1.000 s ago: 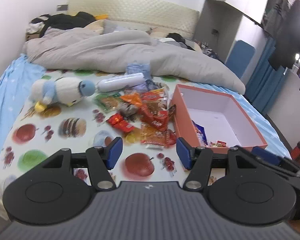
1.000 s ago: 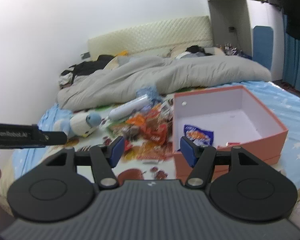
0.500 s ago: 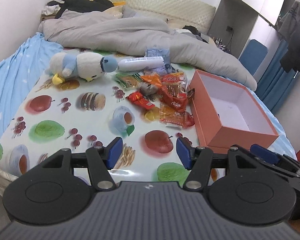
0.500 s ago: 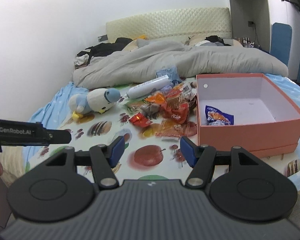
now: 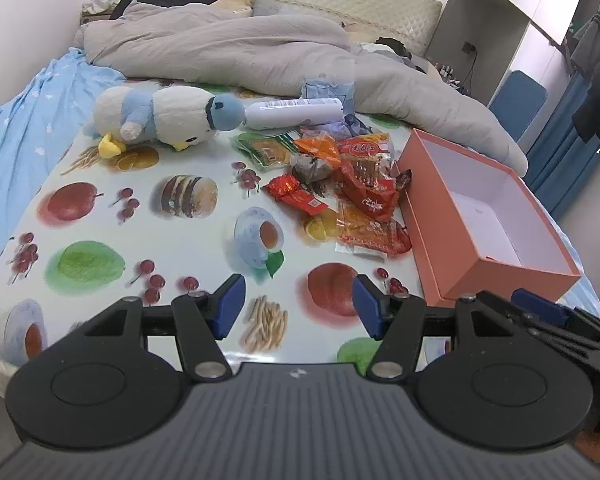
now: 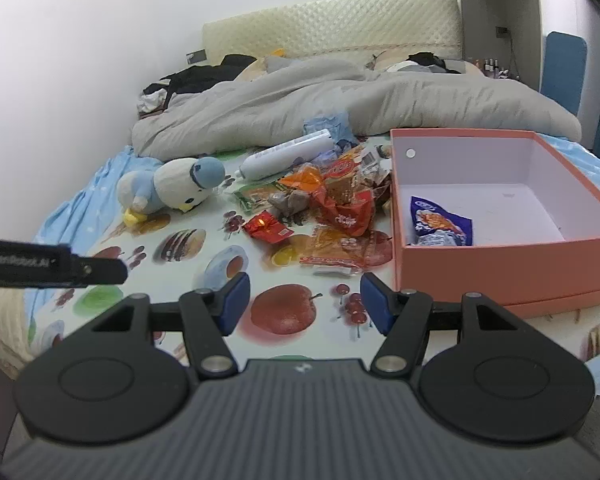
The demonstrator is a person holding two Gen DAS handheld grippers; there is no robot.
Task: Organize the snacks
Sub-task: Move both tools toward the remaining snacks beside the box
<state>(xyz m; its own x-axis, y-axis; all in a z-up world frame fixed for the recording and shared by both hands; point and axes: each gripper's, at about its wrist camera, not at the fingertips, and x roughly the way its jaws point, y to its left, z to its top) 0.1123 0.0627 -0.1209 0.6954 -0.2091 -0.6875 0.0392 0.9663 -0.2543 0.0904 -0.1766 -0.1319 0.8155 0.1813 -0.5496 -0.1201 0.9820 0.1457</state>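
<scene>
Both tools empty, blue pads apart: left tool point(image 5: 298, 307) and right tool point(image 6: 305, 304) poised above the near edge of the glossy fruit-print sheet point(image 5: 100, 240) spread on the bed, well short of any snack.

Task items: heap of crinkly red and orange snack wrappers point(image 5: 352, 188) lying on the sheet just left of the open salmon-pink cardboard box point(image 5: 496, 276). Nearest pieces: clear-and-orange flat packet point(image 5: 370, 234) touching or almost touching the box wall, small red foil packet point(image 5: 296, 196) a little apart on the left side of the heap. One blue snack bag point(image 6: 440, 220) already inside the box, against its near wall.

Non-snacks at the far edge of the heap: white cylindrical bottle point(image 5: 294, 113), blue-and-white plush penguin point(image 5: 164, 118), crumpled pale-blue plastic bag point(image 5: 326, 90).

Risks, as judged:
- Overlapping wrappers; closing on one likely to drag or lift a neighbour, then drop it short of the box.
- Thin flat packet on a slick sheet over a soft mattress; pads may slide over it or pinch the sheet instead.
- Foil slippery; shallow pinch could let go in transit.
- Packet against the box wall: little room for the pad on that side, box may get shoved.
- Two tools near one heap: collision possible if both reach in together.
- Bottle could be swept in by mistake.
</scene>
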